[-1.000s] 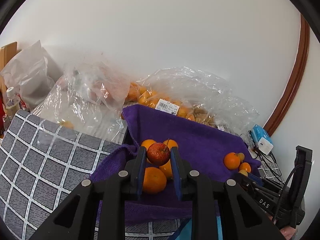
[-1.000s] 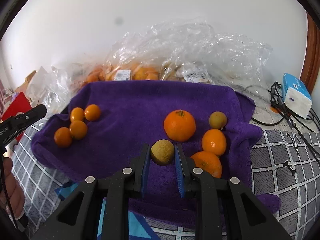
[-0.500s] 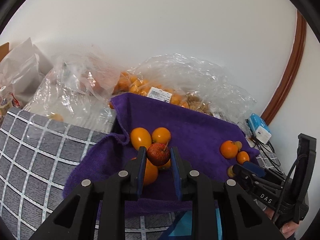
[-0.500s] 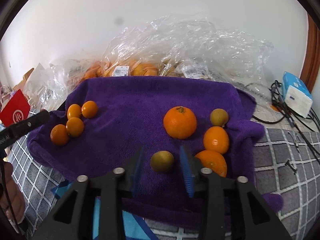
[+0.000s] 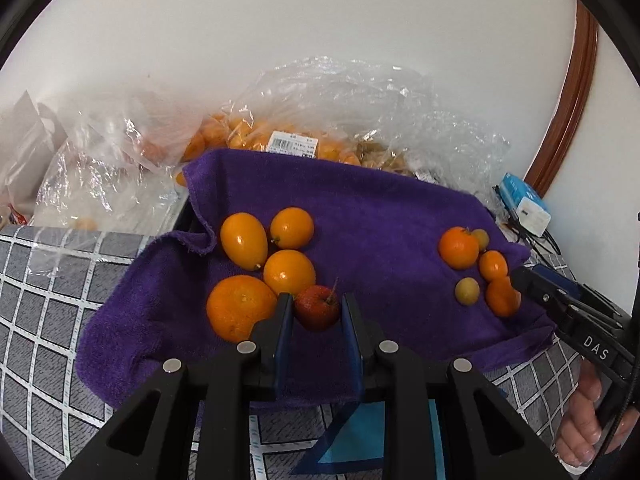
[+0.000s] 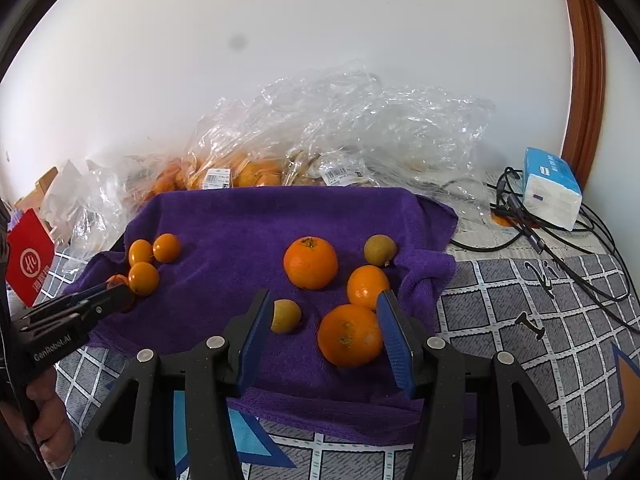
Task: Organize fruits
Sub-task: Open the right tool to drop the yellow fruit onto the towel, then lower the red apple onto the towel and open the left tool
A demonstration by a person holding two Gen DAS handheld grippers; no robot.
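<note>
A purple towel (image 5: 372, 216) lies on the table and also shows in the right wrist view (image 6: 240, 232). My left gripper (image 5: 316, 312) is shut on a small red apple (image 5: 318, 307), low over the towel beside a group of oranges (image 5: 288, 270). My right gripper (image 6: 324, 322) is open above the towel's front edge. A small yellow-brown fruit (image 6: 285, 316) lies on the towel by its left finger, and a large orange (image 6: 349, 335) lies between the fingers. More oranges (image 6: 311, 263) and another small fruit (image 6: 379, 249) lie behind.
Clear plastic bags of fruit (image 6: 256, 168) line the wall behind the towel. A blue-and-white box (image 6: 550, 188) and black cables (image 6: 560, 248) lie at the right. A red packet (image 6: 28, 262) stands at the left. A grey checked cloth (image 5: 48, 280) covers the table.
My right gripper opened and let go of the small yellow-brown fruit, which now lies on the towel. My left gripper carried the red apple lower and nearer to the oranges.
</note>
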